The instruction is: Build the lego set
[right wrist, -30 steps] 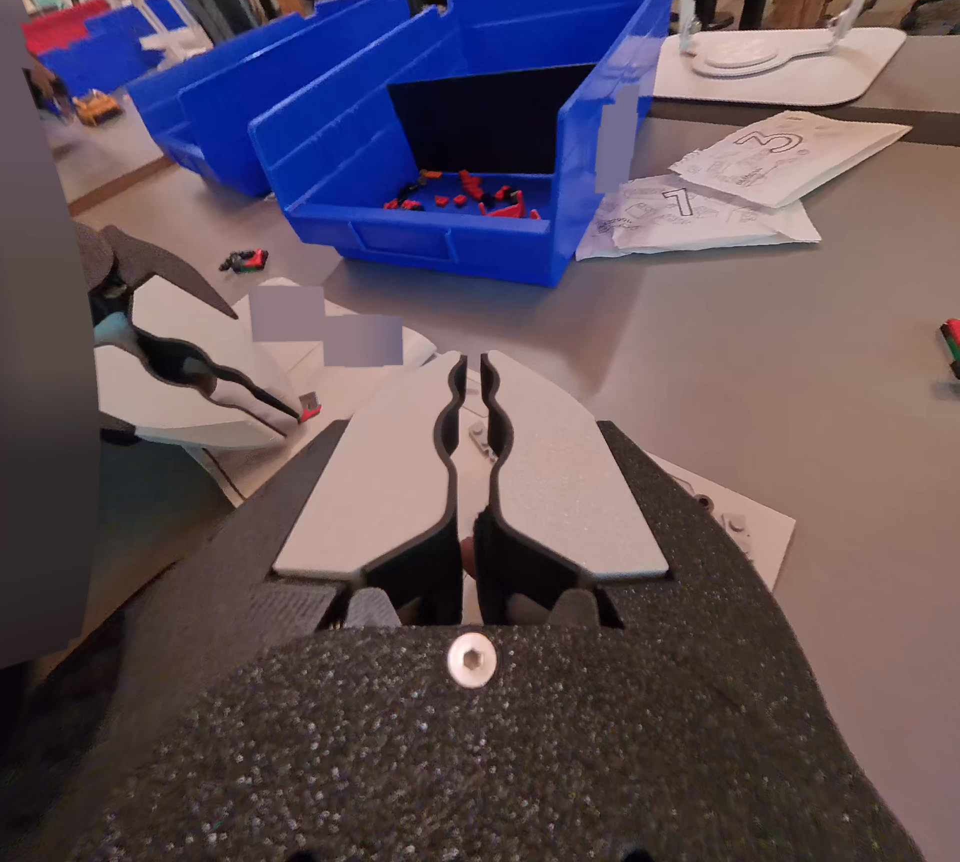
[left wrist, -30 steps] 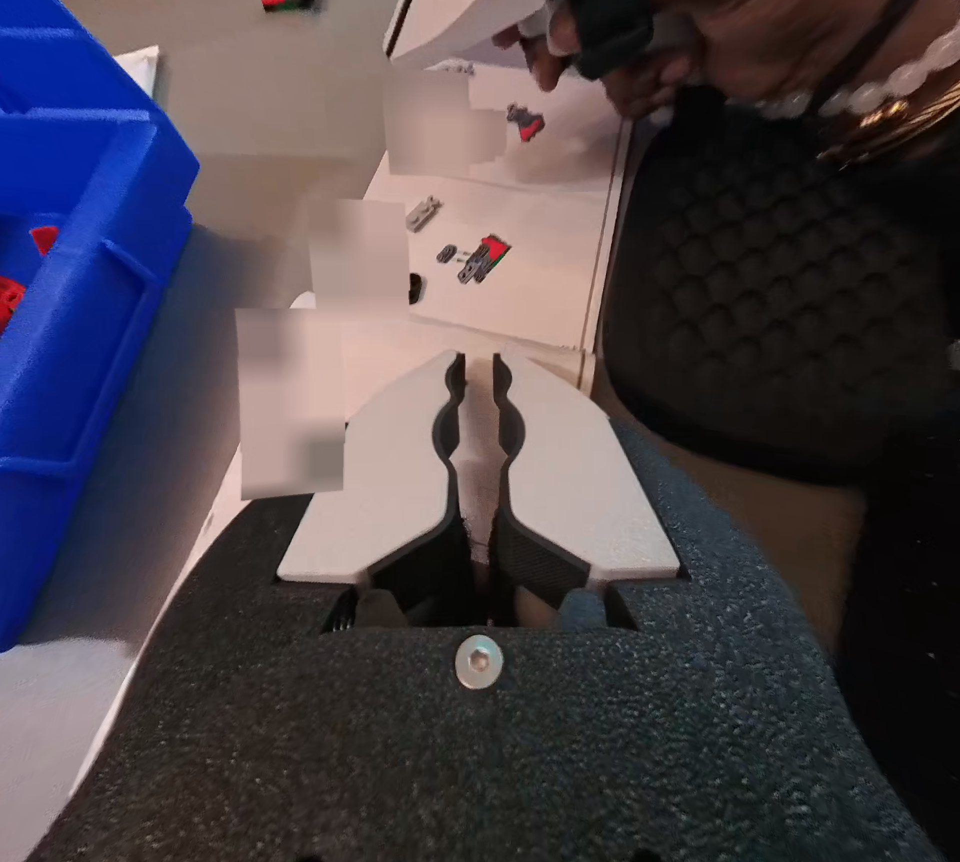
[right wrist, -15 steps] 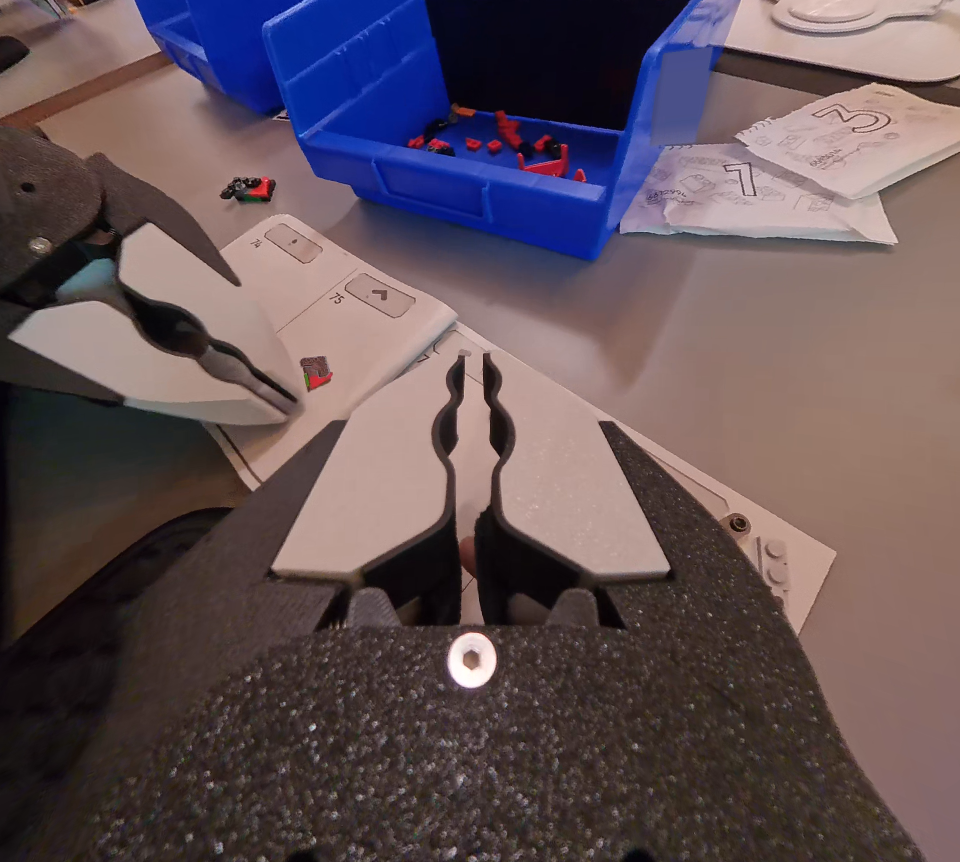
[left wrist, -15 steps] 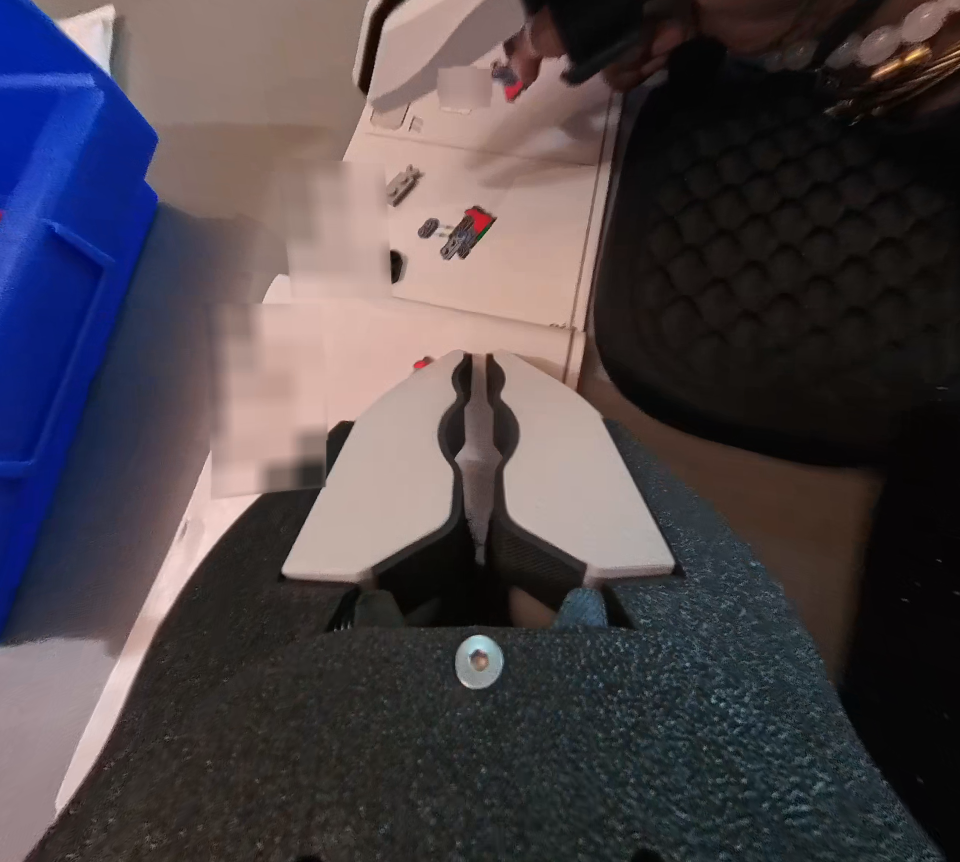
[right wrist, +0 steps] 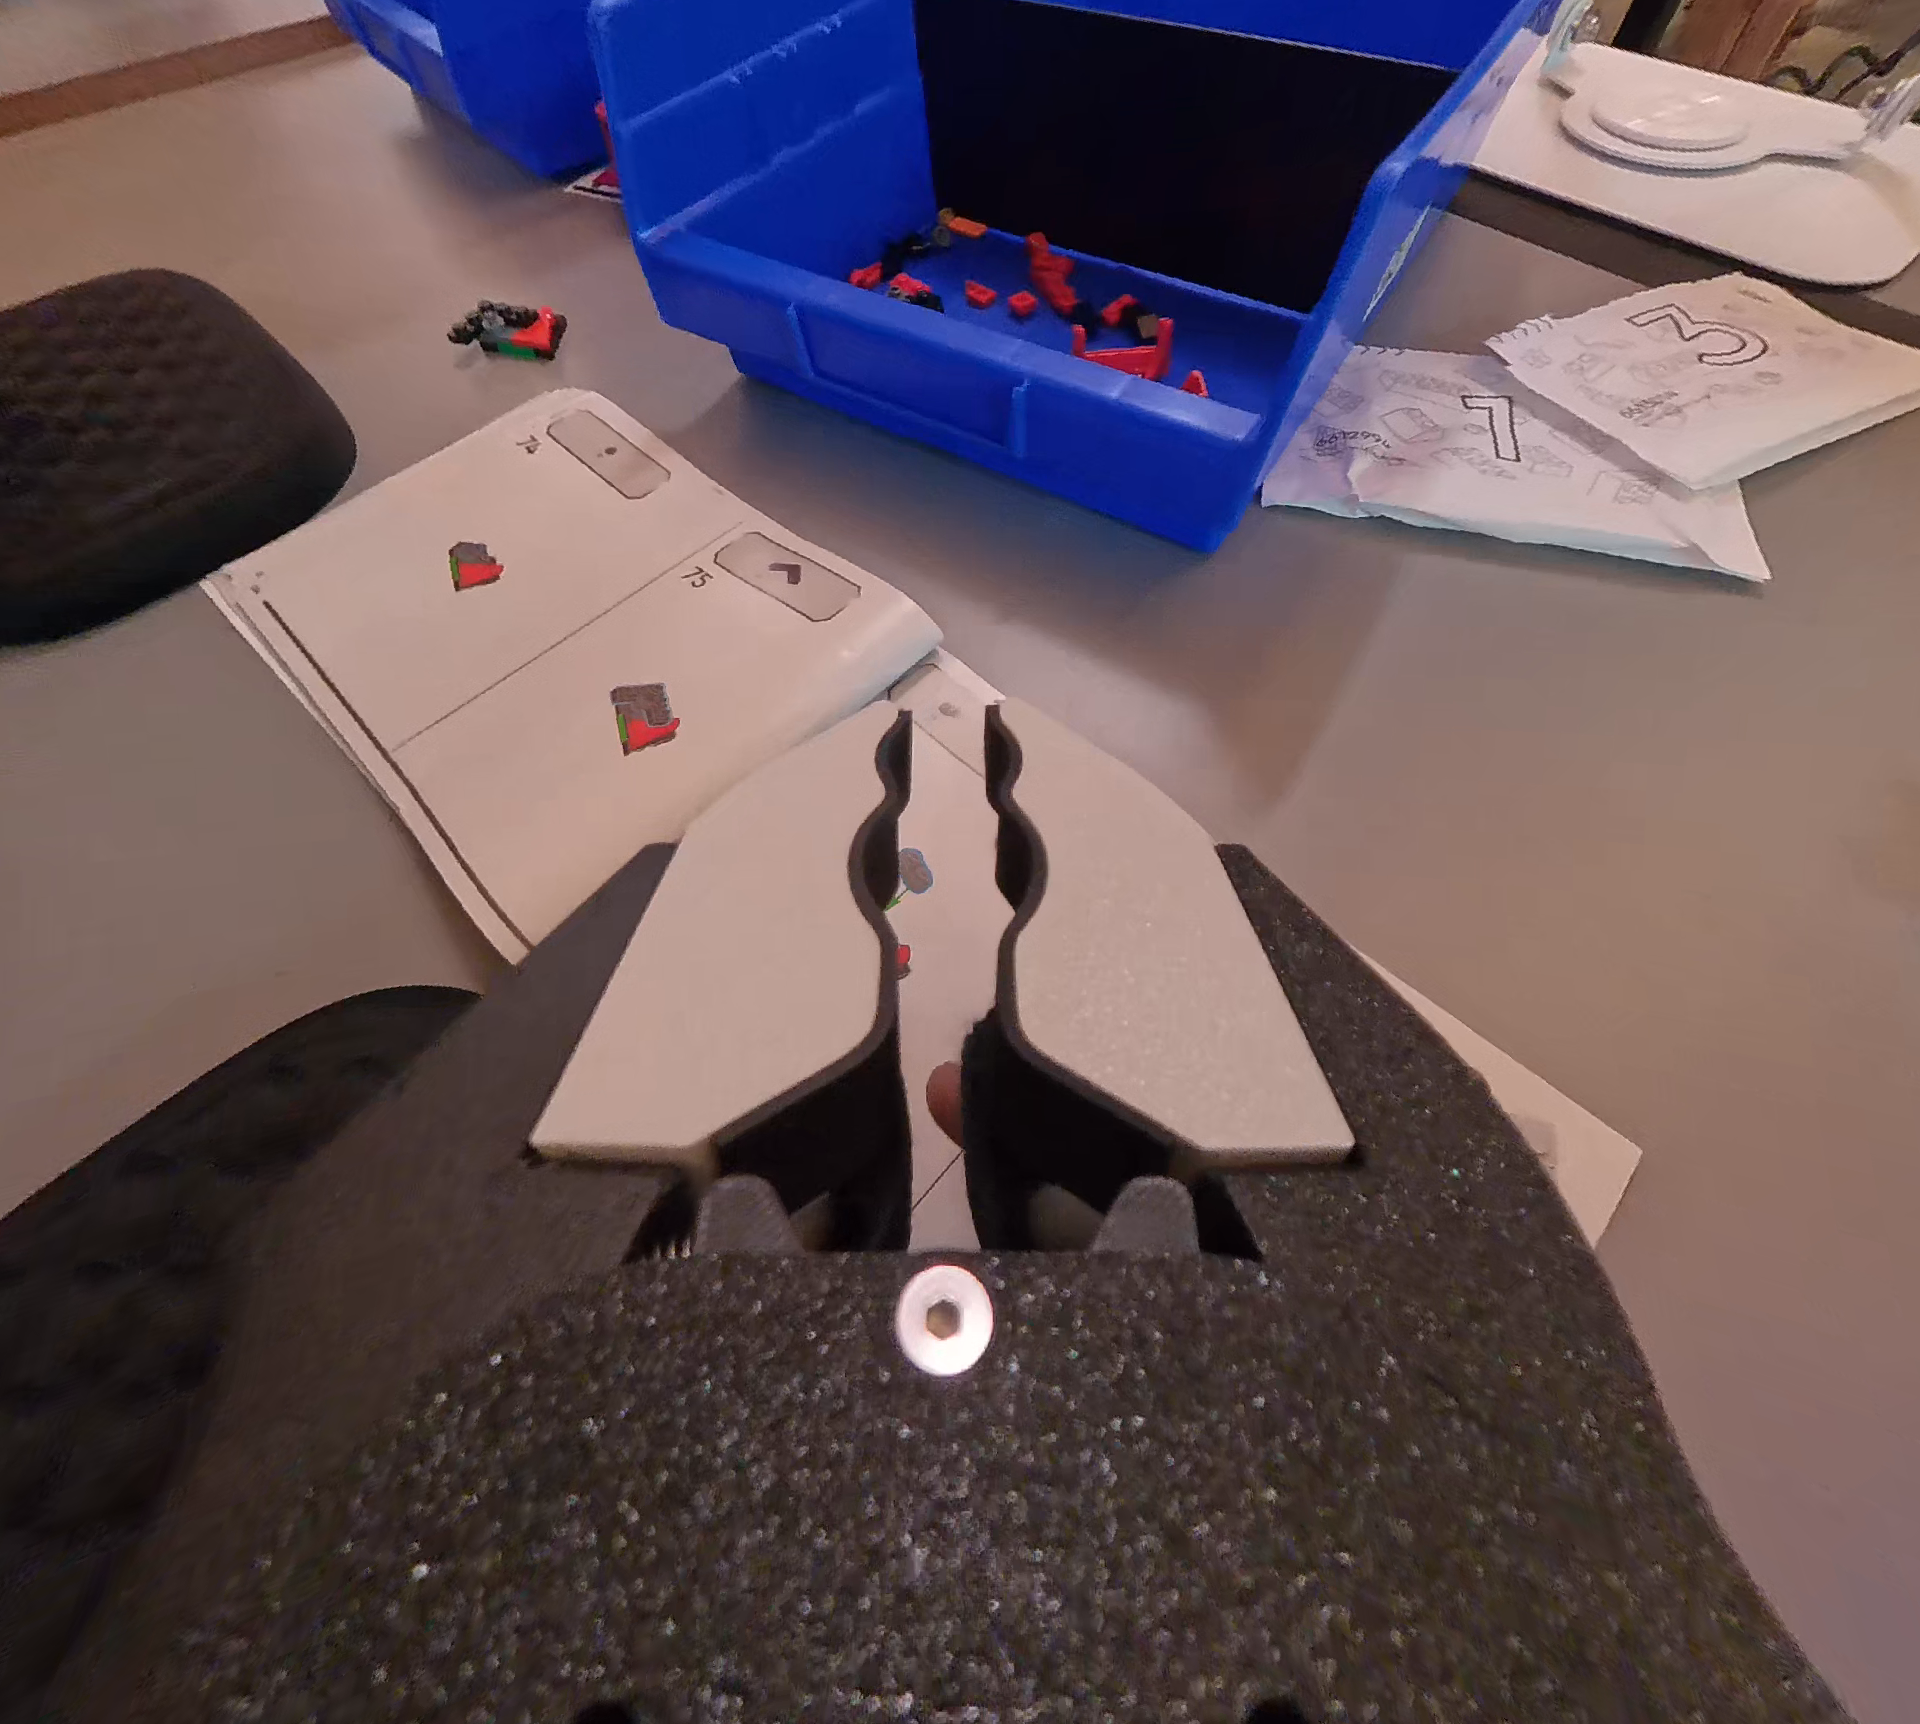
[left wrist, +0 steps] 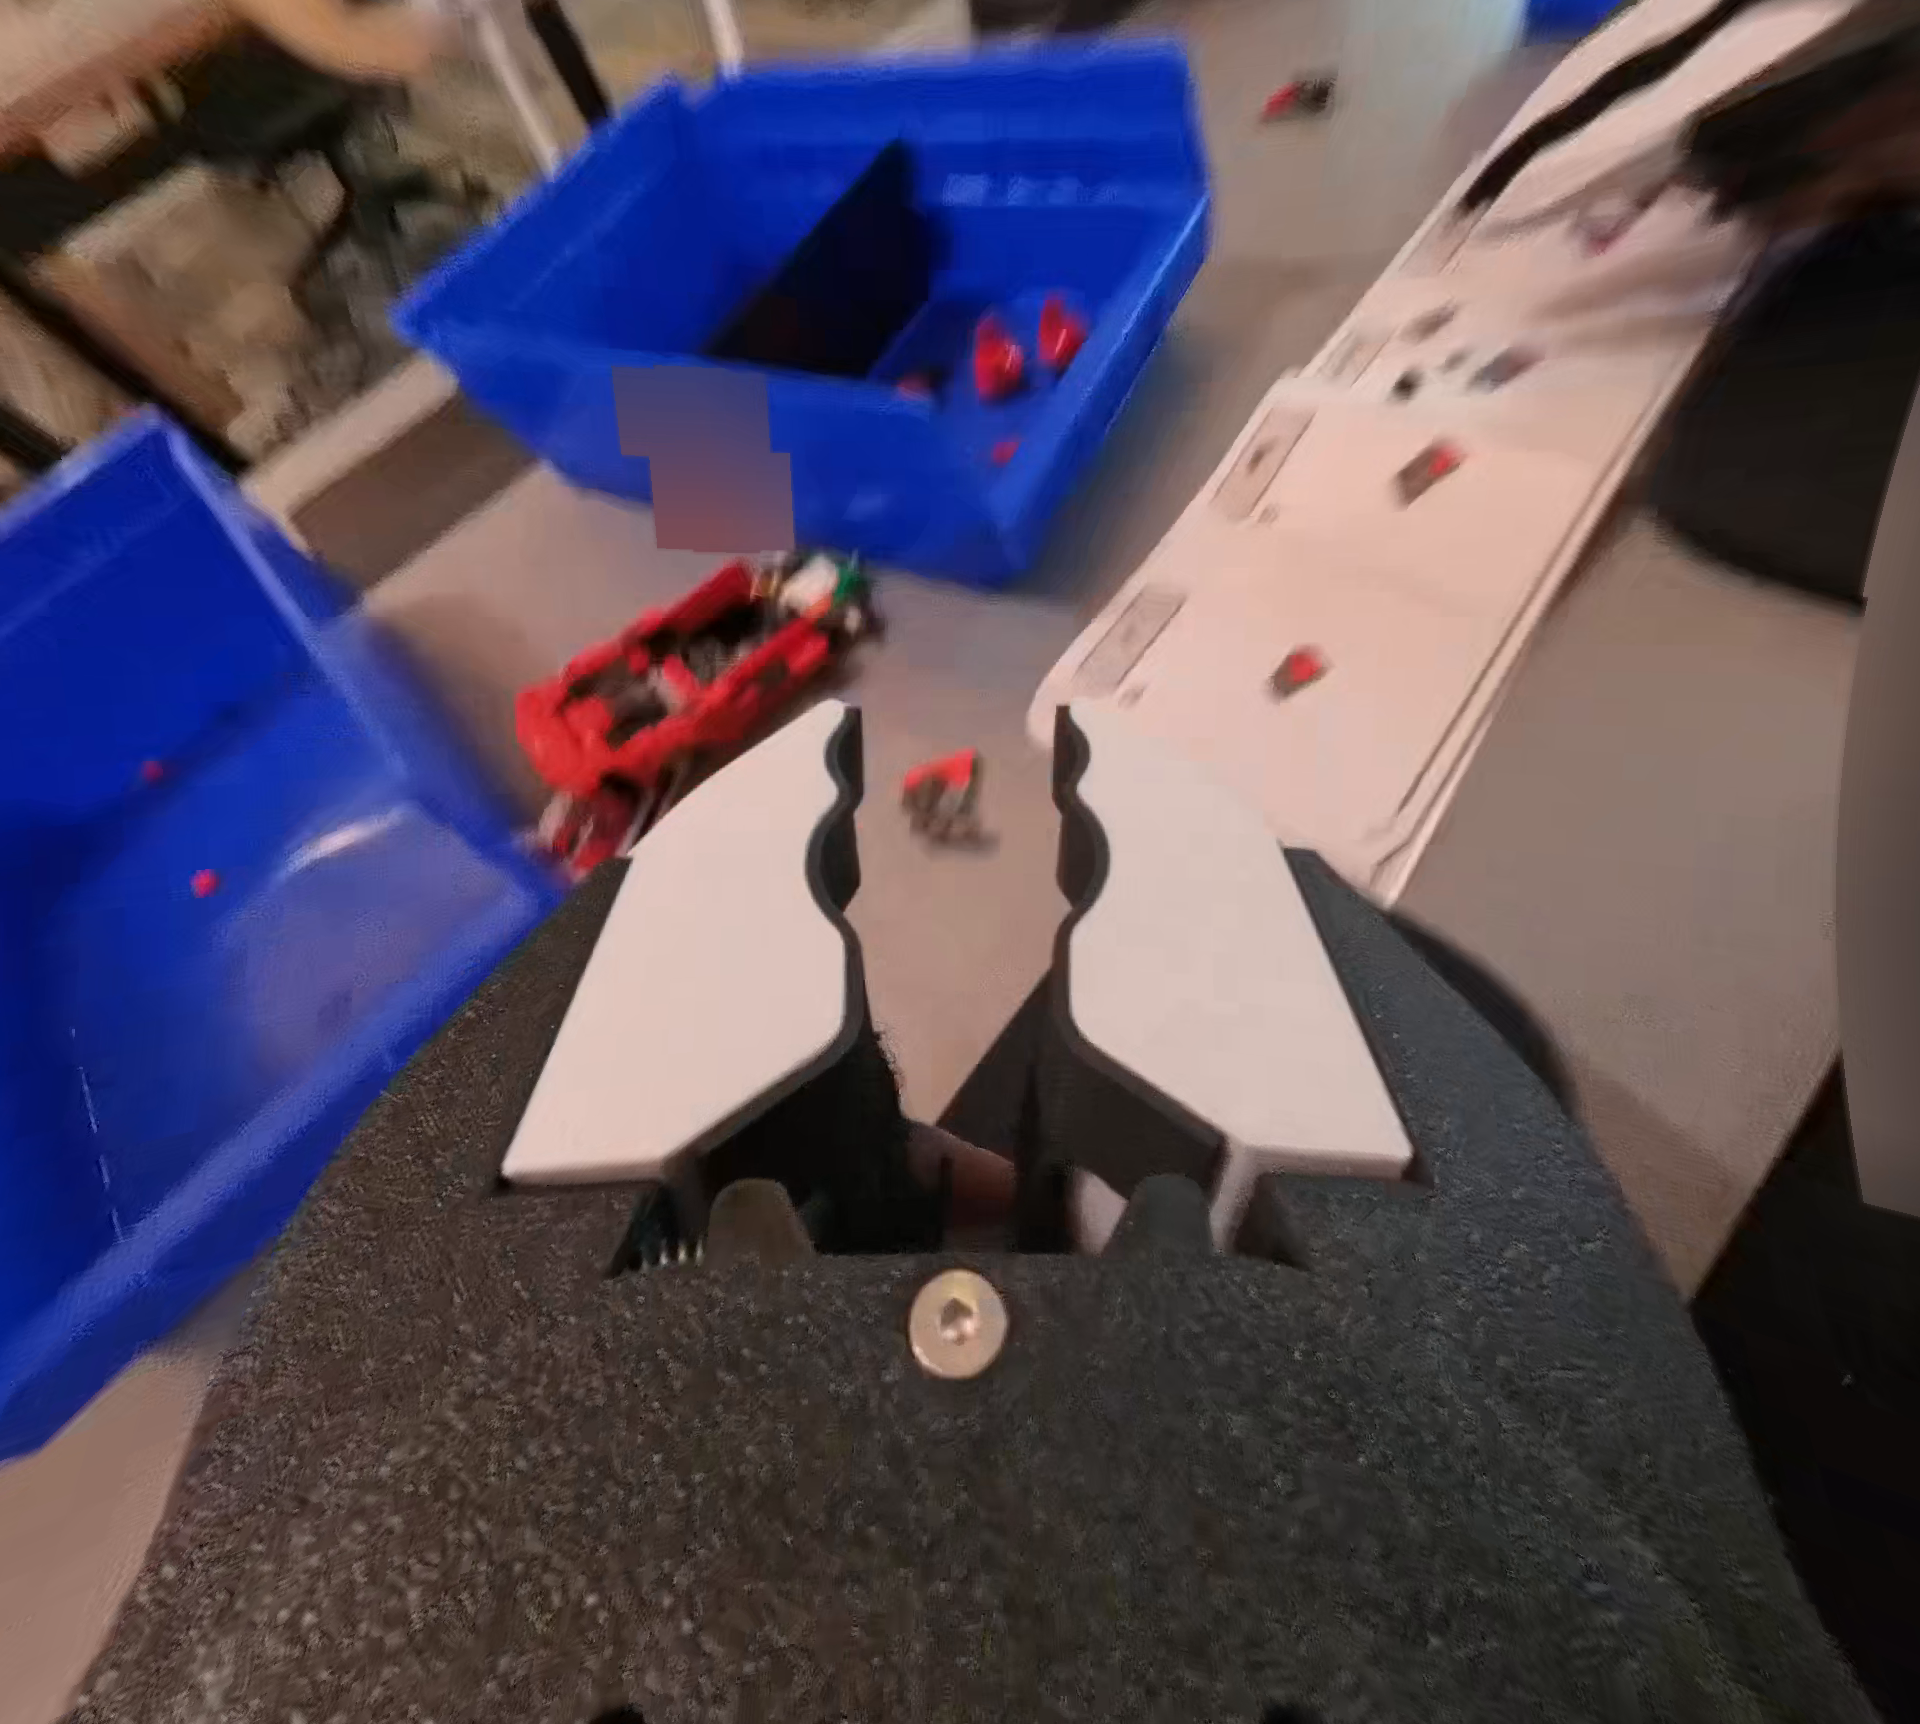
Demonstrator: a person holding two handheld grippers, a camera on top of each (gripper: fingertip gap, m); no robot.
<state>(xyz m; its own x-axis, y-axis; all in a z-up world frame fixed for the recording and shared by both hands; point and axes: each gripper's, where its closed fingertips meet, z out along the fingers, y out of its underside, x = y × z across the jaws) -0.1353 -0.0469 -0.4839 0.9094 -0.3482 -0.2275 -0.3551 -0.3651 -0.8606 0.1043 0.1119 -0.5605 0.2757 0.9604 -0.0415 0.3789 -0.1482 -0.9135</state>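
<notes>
My left gripper (left wrist: pixel 956 718) is open and empty, above the grey table. A small red and black lego piece (left wrist: pixel 940 791) lies on the table just beyond its fingertips, in line with the gap. A partly built red lego car (left wrist: pixel 675 698) lies to the left of that piece. My right gripper (right wrist: pixel 945 718) has its jaws slightly apart and holds nothing, low over the open instruction booklet (right wrist: pixel 582 635). It also shows in the left wrist view (left wrist: pixel 1662 85) at the upper right, blurred. A small black, red and green sub-assembly (right wrist: pixel 509 329) lies beyond the booklet.
A blue bin (right wrist: pixel 935 396) with several loose red and black pieces stands behind the booklet and shows in the left wrist view (left wrist: pixel 1101 469). Another blue bin (left wrist: pixel 156 843) is close on the left. Numbered paper bags (right wrist: pixel 1507 448) lie at right. A black padded cushion (right wrist: pixel 135 448) is at left. The left gripper's tips are roughly 30 cm from the right gripper's.
My left gripper has swung left, away from the booklet toward the car and bins, and has opened. It has left the right wrist view. My right gripper's jaws have parted a little.
</notes>
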